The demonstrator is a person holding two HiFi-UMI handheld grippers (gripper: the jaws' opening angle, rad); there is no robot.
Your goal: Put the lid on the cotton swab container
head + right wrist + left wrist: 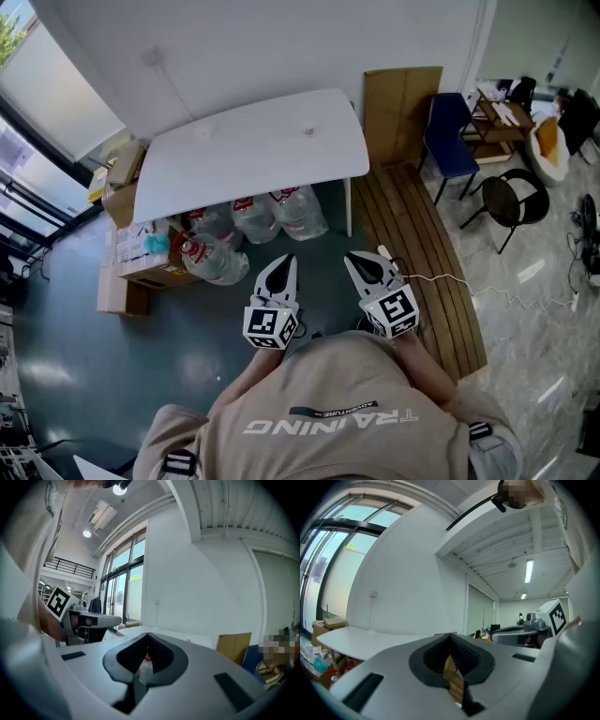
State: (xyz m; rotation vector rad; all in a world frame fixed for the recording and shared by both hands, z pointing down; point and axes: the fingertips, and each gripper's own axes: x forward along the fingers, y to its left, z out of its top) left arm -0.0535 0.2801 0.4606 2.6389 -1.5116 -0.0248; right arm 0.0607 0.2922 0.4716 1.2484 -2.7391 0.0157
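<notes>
Far ahead stands a white table (253, 155). On it lie a small pinkish object (308, 130) and a faint, clear round thing (203, 132); both are too small to tell lid from cotton swab container. My left gripper (285, 260) and right gripper (353, 258) are held close to my body, well short of the table and pointing toward it. Both are shut with nothing between the jaws. The left gripper (450, 638) shows the table (356, 639) to its left. Past the right gripper (147, 637) the pinkish object (188, 641) shows on the table.
Large water bottles (272, 214) lie under the table, with cardboard boxes (141, 258) to their left. A cardboard sheet (403, 103), a blue chair (450, 141) and a black round chair (516, 197) stand at right. A white cable (450, 278) crosses the wooden decking (422, 234).
</notes>
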